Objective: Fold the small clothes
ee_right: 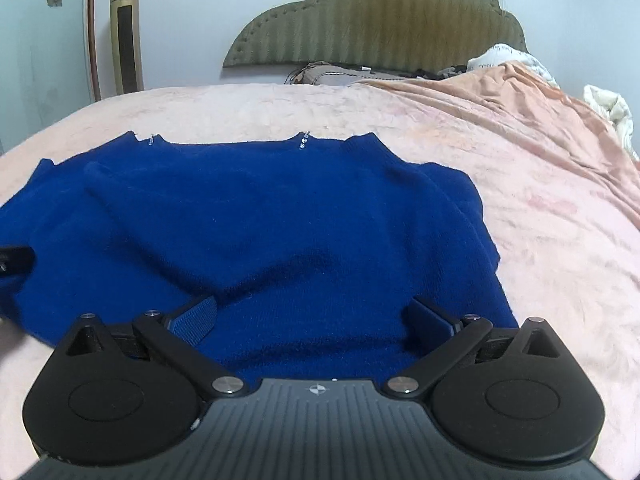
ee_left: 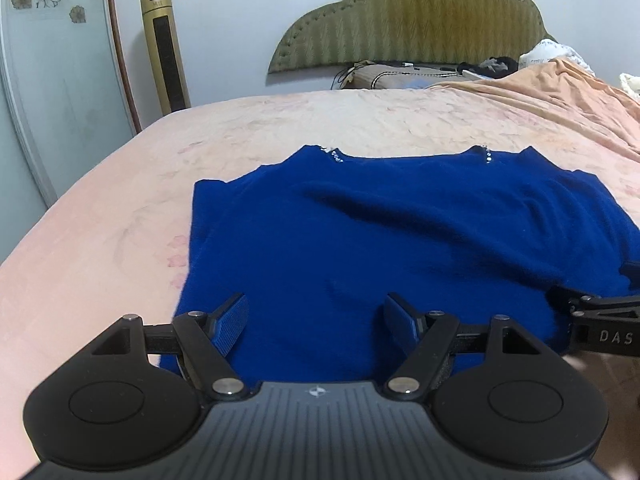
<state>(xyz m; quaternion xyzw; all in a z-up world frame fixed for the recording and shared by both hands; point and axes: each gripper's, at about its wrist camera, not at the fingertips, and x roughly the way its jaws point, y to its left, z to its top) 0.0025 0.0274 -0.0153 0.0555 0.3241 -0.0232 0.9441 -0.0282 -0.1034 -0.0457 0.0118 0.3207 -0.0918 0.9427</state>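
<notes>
Left wrist view shows the left tongs [ee_left: 316, 322] spread wide with nothing between the blue pads, poised over the near hem of a blue sweater [ee_left: 380, 240]. The sweater lies flat on a pink bed [ee_left: 120, 208], neckline toward the padded headboard [ee_left: 412, 16], with small shiny studs at each side of the collar. At the right edge of this view part of the right tongs [ee_left: 600, 320] reaches onto the sweater's near right side. From the right wrist view, the right tongs [ee_right: 314, 316] are likewise wide open and grip nothing, hovering over the sweater [ee_right: 256, 216] near its hem. A gold tower fan [ee_right: 127, 36] stands by the wall, and a peach blanket [ee_right: 500, 92] is bunched at the right.
</notes>
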